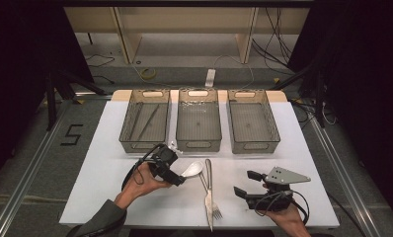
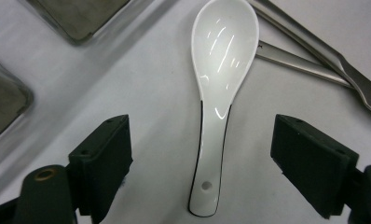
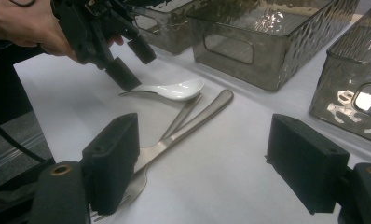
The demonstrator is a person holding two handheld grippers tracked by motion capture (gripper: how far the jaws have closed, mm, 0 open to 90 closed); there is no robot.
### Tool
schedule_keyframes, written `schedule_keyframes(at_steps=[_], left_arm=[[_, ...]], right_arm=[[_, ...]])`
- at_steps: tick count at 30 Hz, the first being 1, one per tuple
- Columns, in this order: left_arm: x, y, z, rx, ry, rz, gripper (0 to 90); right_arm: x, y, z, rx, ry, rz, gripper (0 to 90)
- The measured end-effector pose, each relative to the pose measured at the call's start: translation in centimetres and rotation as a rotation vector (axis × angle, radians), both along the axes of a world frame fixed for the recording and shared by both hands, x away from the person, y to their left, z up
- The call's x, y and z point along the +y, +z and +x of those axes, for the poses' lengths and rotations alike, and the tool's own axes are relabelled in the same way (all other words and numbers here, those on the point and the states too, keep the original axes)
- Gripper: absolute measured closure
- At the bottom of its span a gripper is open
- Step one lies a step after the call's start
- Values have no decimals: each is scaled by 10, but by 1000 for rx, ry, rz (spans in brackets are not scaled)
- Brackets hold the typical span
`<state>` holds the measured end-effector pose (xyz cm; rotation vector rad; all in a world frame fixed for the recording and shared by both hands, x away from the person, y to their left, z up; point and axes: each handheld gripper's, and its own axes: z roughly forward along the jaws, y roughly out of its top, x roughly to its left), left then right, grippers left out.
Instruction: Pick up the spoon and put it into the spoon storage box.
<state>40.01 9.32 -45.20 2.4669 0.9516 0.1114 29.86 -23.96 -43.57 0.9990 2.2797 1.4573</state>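
Left tongs (image 2: 200,154) stand wide, one jaw on either side of the white ceramic spoon (image 2: 221,84), not yet touching it. Its handle end with the small hole lies nearest, between the jaws, and its long axis runs straight away from them to the bowl at the far end, so a plain closing should catch the handle across its width. Right tongs (image 3: 202,163) also gape wide, holding nothing, and hover well apart from the spoon, so the left hand (image 1: 144,180) is plainly the nearer. Just beyond the spoon's bowl lie a steel fork (image 3: 141,175) and a steel knife (image 2: 323,51), crossed over each other; the bowl rests close to their handles, which could be nudged on the lift. Farther across the white table (image 1: 96,163) stand three clear bins: the left bin (image 1: 145,121) holds chopsticks, the middle bin (image 1: 199,120) and right bin (image 1: 254,121) look empty.
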Motion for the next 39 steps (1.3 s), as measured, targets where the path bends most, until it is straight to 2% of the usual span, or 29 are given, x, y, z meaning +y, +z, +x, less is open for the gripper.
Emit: schedule_keyframes(at_steps=[7,8,15,24,29,34,39], left_arm=[[0,-6,-1,35,-7,32,260],[-1,-6,-1,38,0,25,274],[-6,-8,-2,47,-42,40,386],[-17,-13,1,34,-90,64,572],[-21,-13,-1,3,-102,99,656],[-21,-13,-1,-11,-106,107,720],[-21,-13,-1,-14,-110,108,739]], right_arm=[[2,0,1,-4,10,-9,260],[3,0,1,-5,10,-10,260],[4,0,0,-4,12,-23,261],[5,0,-1,-5,12,-31,264],[5,1,-1,-8,13,-36,265],[6,1,-2,-7,15,-41,267],[6,1,-2,-10,18,-43,269]])
